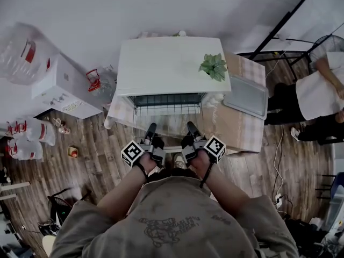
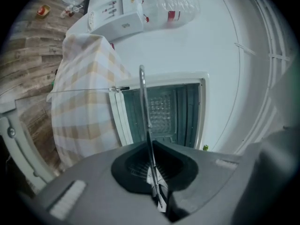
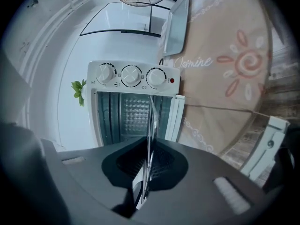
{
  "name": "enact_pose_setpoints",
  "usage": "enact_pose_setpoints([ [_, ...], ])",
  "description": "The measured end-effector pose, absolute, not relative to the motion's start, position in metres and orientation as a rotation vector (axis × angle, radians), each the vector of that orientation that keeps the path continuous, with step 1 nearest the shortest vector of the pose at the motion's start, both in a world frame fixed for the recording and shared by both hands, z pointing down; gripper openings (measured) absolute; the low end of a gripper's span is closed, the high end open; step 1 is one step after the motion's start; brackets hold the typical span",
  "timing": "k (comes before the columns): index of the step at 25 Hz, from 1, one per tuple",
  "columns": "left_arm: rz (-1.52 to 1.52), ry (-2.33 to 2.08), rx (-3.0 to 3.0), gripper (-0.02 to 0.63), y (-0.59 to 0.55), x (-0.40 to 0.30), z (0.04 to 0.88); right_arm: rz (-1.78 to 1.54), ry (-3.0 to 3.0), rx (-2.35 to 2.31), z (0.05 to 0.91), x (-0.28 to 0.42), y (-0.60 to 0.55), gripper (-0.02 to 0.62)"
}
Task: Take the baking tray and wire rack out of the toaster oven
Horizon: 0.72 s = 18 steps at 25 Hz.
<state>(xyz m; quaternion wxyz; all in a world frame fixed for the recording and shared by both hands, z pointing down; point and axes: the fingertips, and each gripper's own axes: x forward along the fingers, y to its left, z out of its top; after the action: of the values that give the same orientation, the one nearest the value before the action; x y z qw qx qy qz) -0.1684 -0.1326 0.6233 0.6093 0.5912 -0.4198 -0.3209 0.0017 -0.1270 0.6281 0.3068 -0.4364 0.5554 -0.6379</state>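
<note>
At the oven's (image 1: 172, 63) 6 o'clock the rack (image 1: 166, 109) is mostly drawn out, its front wire clenched in the fingers of left gripper (image 1: 151, 128) and right gripper (image 1: 191, 127), while the tray (image 1: 246, 97) already lies on the bench (image 1: 236, 130) at 3 o'clock, leaving seemingly only the rack.

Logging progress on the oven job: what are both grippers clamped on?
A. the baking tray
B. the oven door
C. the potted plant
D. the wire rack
D: the left gripper and right gripper each have their jaws shut on the front wire of the wire rack, while the baking tray lies on the table.
</note>
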Motion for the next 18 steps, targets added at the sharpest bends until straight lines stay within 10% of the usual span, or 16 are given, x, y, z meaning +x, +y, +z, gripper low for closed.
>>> enact_pose_setpoints([
  [18,-0.676,-0.876,1.402,0.003,-0.079,-0.169,0.614,-1.682,1.432,-1.1,0.621,-0.005,-0.06,0.029],
])
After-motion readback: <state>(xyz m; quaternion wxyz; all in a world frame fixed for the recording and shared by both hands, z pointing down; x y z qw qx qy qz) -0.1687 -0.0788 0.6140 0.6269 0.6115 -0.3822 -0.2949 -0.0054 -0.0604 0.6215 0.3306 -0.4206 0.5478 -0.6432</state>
